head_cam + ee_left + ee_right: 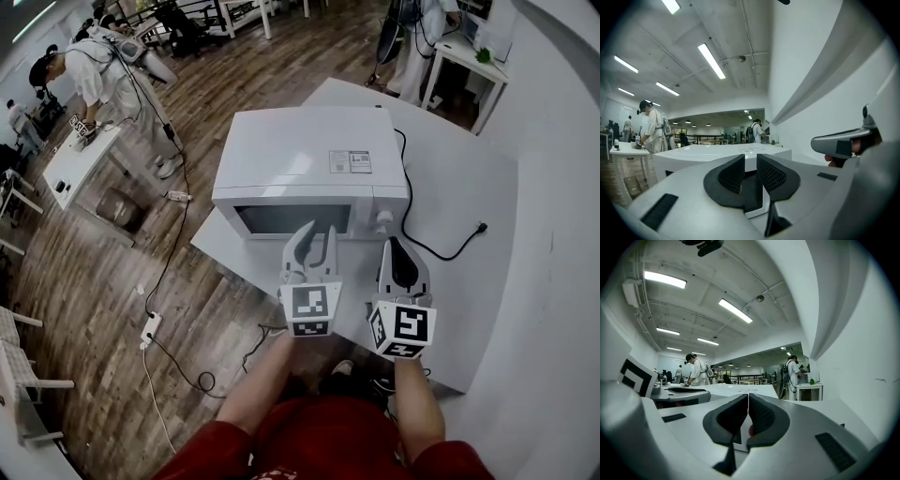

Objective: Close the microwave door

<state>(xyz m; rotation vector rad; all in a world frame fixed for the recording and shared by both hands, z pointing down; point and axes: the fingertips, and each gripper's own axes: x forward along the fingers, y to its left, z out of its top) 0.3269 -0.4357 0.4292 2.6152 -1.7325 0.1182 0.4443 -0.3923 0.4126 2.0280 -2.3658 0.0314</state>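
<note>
Standing on the table point(459, 178), the microwave point(305, 155) has its door point(291, 218) closed.

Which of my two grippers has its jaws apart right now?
The left gripper: its jaws stand apart with a clear gap and nothing held between them. The right gripper has its jaws together at the tips.

left gripper point(317, 236), right gripper point(395, 246): white, black ribbed fingers point(773, 174) | cubes point(310, 310): black-white markers | sleeves point(208, 459): red
</note>
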